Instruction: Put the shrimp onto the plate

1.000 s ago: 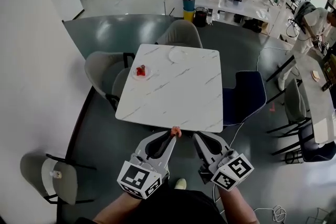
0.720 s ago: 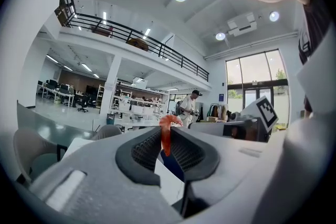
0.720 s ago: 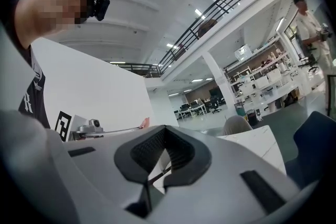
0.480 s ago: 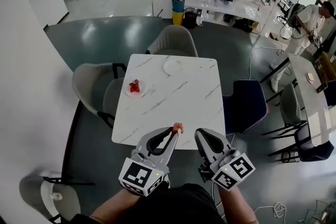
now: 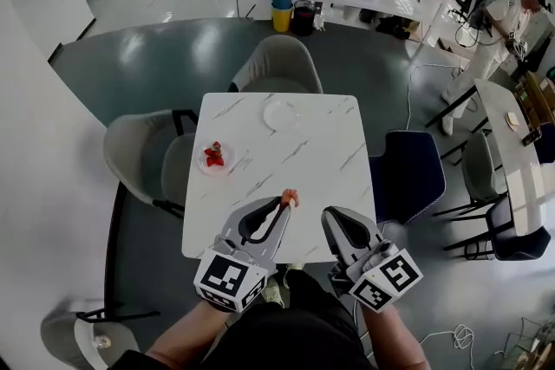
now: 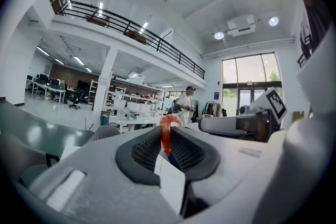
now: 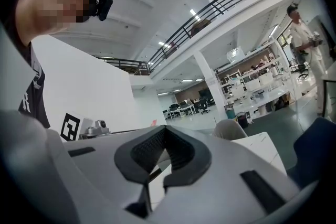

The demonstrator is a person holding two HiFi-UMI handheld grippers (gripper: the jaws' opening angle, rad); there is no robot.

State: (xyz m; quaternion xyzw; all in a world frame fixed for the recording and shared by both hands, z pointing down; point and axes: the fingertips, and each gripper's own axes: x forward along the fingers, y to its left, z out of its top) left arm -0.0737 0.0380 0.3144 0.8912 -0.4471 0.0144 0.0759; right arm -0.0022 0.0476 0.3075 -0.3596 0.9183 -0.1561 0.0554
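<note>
My left gripper (image 5: 289,200) is shut on an orange shrimp (image 5: 290,197), held above the near part of the white marble table (image 5: 303,160). In the left gripper view the shrimp (image 6: 167,131) sticks up between the closed jaws. My right gripper (image 5: 330,217) is shut with nothing in it, level with the table's near edge. An empty white plate (image 5: 281,113) lies near the table's far edge. A second small plate (image 5: 214,159) with red food sits at the table's left edge.
Grey chairs stand at the table's far side (image 5: 275,65) and left side (image 5: 143,160); a dark blue chair (image 5: 408,173) is at its right. A person (image 5: 494,26) stands at the far right beside another table (image 5: 512,143).
The view has moved forward, so the table now lies closer under both grippers. The left gripper still grips the shrimp, now over the tabletop instead of at its near edge.
</note>
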